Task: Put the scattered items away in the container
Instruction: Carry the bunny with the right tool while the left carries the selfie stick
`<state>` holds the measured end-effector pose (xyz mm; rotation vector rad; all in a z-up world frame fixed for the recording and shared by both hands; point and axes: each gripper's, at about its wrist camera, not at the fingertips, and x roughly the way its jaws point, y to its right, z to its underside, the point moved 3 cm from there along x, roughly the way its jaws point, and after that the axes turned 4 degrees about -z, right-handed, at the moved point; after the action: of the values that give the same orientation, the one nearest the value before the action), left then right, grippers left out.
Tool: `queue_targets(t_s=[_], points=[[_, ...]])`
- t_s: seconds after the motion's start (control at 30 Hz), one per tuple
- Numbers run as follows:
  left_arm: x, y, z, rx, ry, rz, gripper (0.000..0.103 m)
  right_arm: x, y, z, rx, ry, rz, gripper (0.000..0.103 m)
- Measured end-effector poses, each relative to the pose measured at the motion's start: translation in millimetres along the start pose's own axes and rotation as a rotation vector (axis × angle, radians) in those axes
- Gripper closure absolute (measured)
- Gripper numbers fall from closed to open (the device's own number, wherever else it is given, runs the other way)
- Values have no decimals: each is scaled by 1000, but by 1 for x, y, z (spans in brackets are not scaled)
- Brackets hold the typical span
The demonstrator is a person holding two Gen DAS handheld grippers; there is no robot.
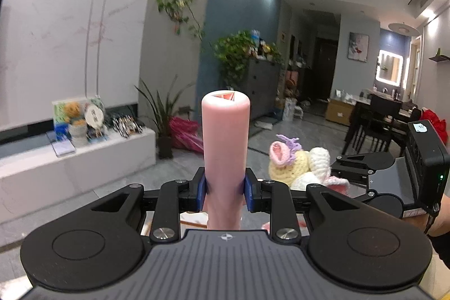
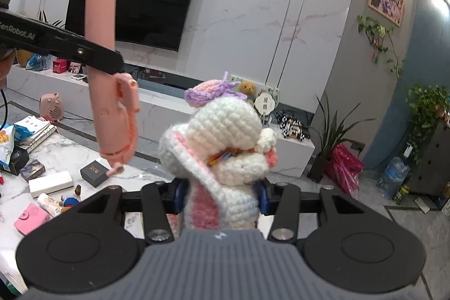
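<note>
My left gripper (image 1: 225,191) is shut on a pink tube-shaped handle (image 1: 225,142), which stands upright between the blue pads. In the right wrist view the same pink handle (image 2: 102,52) hangs high above the table with a folding pink part under it. My right gripper (image 2: 220,194) is shut on a crocheted white and pink plush toy (image 2: 222,142) with a purple bow. That plush toy (image 1: 298,162) also shows to the right in the left wrist view. No container is in sight.
A marble table (image 2: 70,159) at lower left holds a snack bag (image 2: 5,142), notebooks (image 2: 32,131), small dark boxes (image 2: 94,173), a white box (image 2: 50,183) and a pink wallet (image 2: 31,218). Behind are a TV (image 2: 132,2), a white console and potted plants (image 2: 332,139).
</note>
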<state>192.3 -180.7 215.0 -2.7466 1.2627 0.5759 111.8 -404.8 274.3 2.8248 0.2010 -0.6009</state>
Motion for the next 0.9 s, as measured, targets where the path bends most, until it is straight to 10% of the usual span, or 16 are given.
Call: queue_targets(t_s=[0.9], points=[[178,-100,137,-386,-379,-24,72,143,31,108,95,-293,-53,53]])
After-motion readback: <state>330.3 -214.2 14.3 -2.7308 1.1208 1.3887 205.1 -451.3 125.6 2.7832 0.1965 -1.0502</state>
